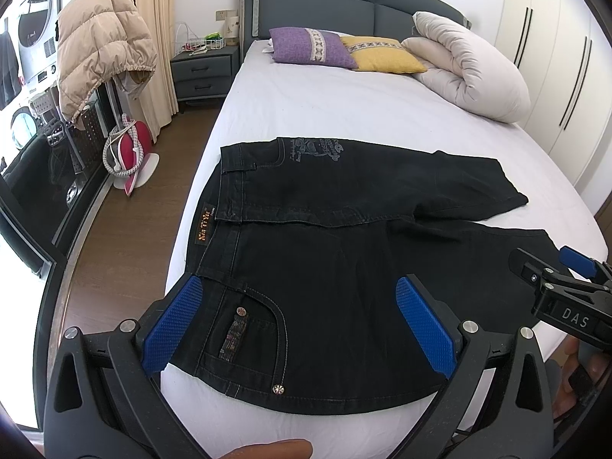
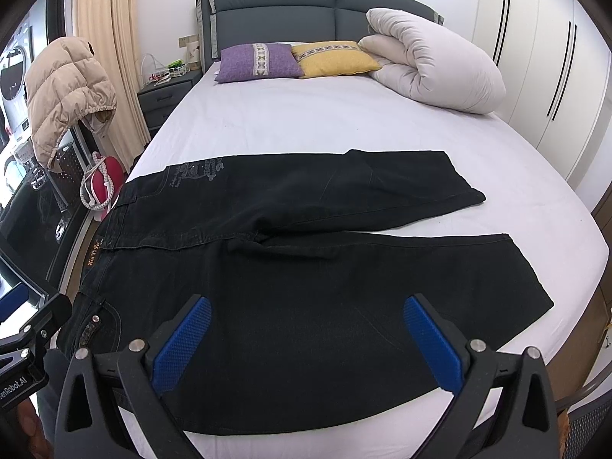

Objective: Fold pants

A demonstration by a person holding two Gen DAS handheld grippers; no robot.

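Observation:
Black jeans [image 1: 325, 237] lie flat across the foot of the bed, waistband to the left, both legs spread to the right; they also show in the right wrist view [image 2: 306, 260]. My left gripper [image 1: 300, 321] is open and empty, hovering over the near hip pocket by the waistband. My right gripper [image 2: 306, 338] is open and empty over the near leg's thigh. The right gripper also shows at the right edge of the left wrist view [image 1: 562, 279], and the left gripper shows at the left edge of the right wrist view [image 2: 26, 340].
The bed [image 2: 313, 122] has a white sheet. A purple pillow [image 2: 258, 62], a yellow pillow [image 2: 334, 58] and a rolled duvet [image 2: 432, 65] lie at the headboard. A nightstand [image 1: 202, 70], a beige jacket [image 1: 101, 46] and wood floor are left; wardrobes [image 1: 554, 57] right.

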